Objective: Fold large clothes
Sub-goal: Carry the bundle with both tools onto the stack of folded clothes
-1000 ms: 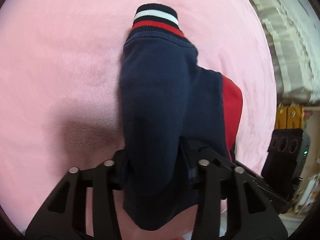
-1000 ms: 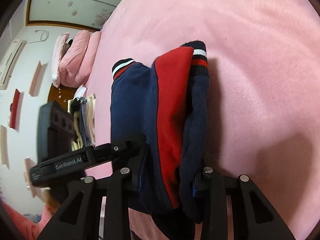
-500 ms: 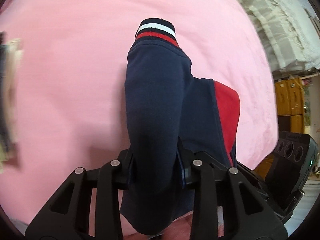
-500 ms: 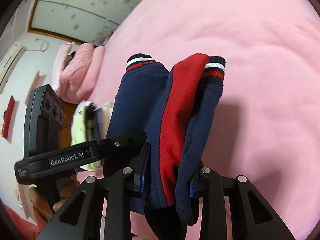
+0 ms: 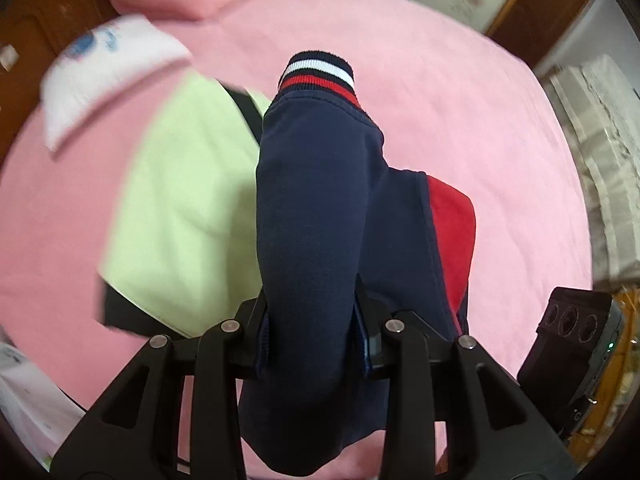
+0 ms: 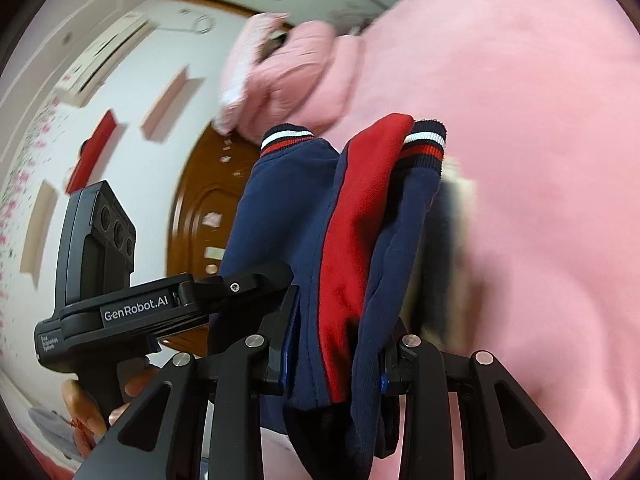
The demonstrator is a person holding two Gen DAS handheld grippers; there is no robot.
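A folded navy and red garment [image 5: 316,208] with striped cuffs [image 5: 318,74] hangs in the air above the pink bed [image 5: 460,128]. My left gripper [image 5: 312,328] is shut on one side of the bundle. My right gripper [image 6: 334,344] is shut on the other side, where the garment [image 6: 340,240] shows its red panel and two striped cuffs. The left gripper's body [image 6: 120,300] shows at the left of the right wrist view, and the right gripper's body [image 5: 572,344] at the right of the left wrist view.
A stack of folded clothes lies on the bed to the left: a light green piece [image 5: 180,200] over a black one [image 5: 128,312], with a white piece [image 5: 104,76] behind. Pink pillows [image 6: 292,72] and a brown wooden headboard [image 6: 208,208] are at the bed's head.
Both grippers have swung the held garment across the bed toward the stack of folded clothes, which has come into view. Both grips are unchanged.
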